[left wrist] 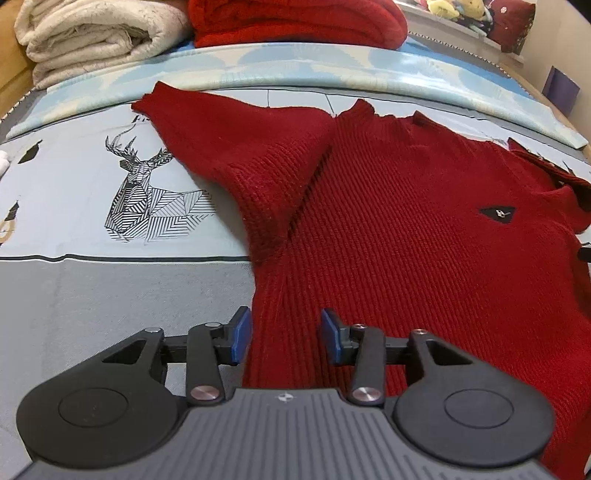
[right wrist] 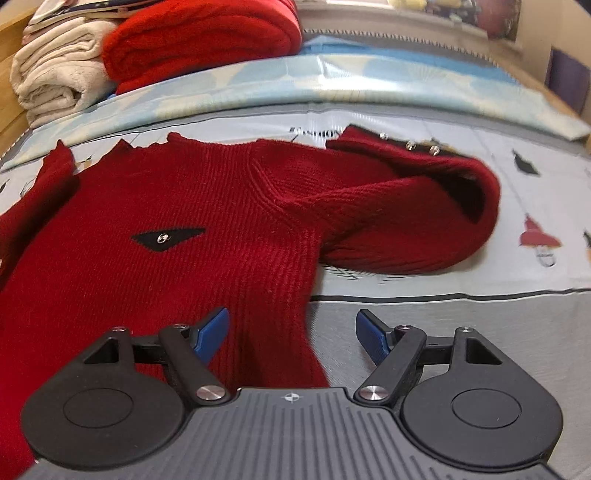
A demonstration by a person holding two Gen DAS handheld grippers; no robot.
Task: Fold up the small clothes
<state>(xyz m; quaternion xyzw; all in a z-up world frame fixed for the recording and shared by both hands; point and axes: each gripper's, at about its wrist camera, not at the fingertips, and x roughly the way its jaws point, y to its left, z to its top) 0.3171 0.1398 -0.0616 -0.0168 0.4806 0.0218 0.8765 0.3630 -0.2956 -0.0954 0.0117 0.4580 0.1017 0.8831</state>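
Observation:
A dark red knitted sweater (left wrist: 424, 236) lies front up on the bed, with a small black patch (left wrist: 496, 214) on its chest. Its left sleeve (left wrist: 236, 147) stretches out to the upper left. In the right wrist view the sweater (right wrist: 147, 236) fills the left half, and its right sleeve (right wrist: 424, 206) is bent back with the cuff opening showing. My left gripper (left wrist: 286, 338) is open, its blue pads either side of the sweater's left lower edge. My right gripper (right wrist: 293, 338) is open wide over the sweater's right lower edge.
The bed sheet (left wrist: 110, 280) is grey and pale blue with a deer print (left wrist: 147, 192). A folded cream blanket (left wrist: 88, 37) and a folded red blanket (left wrist: 295, 22) lie at the head of the bed. A wall with toys (left wrist: 461, 11) is behind.

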